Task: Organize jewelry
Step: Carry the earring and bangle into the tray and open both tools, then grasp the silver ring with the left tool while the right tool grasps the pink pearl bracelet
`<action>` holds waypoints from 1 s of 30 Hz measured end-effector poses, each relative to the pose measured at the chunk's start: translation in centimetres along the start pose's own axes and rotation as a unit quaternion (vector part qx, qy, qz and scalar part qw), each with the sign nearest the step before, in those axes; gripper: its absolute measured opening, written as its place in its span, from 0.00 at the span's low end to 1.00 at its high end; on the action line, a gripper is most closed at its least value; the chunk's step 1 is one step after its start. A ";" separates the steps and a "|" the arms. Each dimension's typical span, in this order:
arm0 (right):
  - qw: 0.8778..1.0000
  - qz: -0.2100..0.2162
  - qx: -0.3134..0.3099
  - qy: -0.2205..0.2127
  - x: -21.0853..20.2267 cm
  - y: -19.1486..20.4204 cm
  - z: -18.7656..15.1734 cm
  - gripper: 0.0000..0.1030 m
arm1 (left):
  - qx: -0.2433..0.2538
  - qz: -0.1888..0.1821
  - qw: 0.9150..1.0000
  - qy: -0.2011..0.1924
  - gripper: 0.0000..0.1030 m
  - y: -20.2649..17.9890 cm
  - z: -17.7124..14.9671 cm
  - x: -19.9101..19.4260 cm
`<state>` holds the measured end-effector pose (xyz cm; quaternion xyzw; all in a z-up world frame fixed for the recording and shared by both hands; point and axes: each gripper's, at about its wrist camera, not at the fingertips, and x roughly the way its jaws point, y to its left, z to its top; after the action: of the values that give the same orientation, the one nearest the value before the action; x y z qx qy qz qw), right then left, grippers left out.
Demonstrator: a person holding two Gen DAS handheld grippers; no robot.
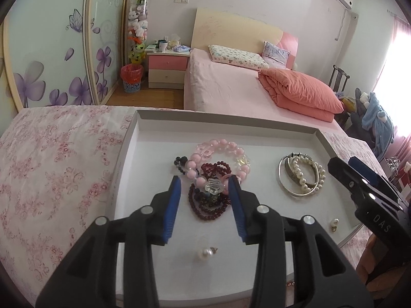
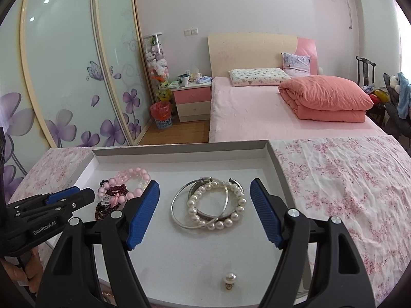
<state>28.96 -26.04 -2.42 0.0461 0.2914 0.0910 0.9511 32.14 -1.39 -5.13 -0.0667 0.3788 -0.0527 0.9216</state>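
Sorted by kind in the shallow white tray [image 1: 143, 138] on the flowered cloth [image 1: 56, 159]: bead bracelets [image 1: 213, 177] heaped at its left, bangles and pearl bracelet [image 2: 209, 205] at its right, two pearl earrings [image 1: 206, 252] apart near the front. Left gripper [image 1: 204, 183] spread wide over the bead heap, gripping nothing, seemingly lined up for a pick. Right gripper [image 2: 205, 191] likewise released, straddling the bangles from above, holding nothing.

Bare tray floor [image 2: 257, 177] behind silver bangles [image 2: 179, 205] — tray wall [image 2: 278, 169] bounds right.
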 end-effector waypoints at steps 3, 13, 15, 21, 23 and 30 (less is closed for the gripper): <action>1.000 0.002 -0.002 -0.001 -0.4 0.0 -0.1 0.70 | 0.001 0.002 1.000 0.000 0.38 0.1 -0.2 -0.3; 0.999 0.049 -0.022 0.006 -4.9 0.7 -1.9 0.47 | 0.010 0.006 1.000 -0.010 0.38 1.0 -2.3 -4.0; 0.997 0.062 -0.035 0.018 -5.8 1.1 -3.0 0.42 | 0.015 0.007 1.000 -0.013 0.41 1.2 -3.1 -5.0; 0.991 0.092 -0.056 0.081 -6.4 2.5 -6.3 0.30 | 0.027 0.007 1.000 -0.012 0.42 1.4 -5.0 -7.1; 0.988 0.093 -0.068 0.100 -6.0 3.2 -7.0 0.28 | 0.029 0.007 1.000 -0.009 0.42 1.4 -5.6 -7.6; 0.981 0.086 -0.099 0.146 -4.5 5.1 -8.7 0.25 | 0.027 0.011 1.000 -0.005 0.44 1.8 -6.8 -8.6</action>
<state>19.59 -21.62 -6.44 -0.0372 0.4114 0.2064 0.8870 21.38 1.12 -4.29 -0.0383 0.3729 -0.0520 0.9256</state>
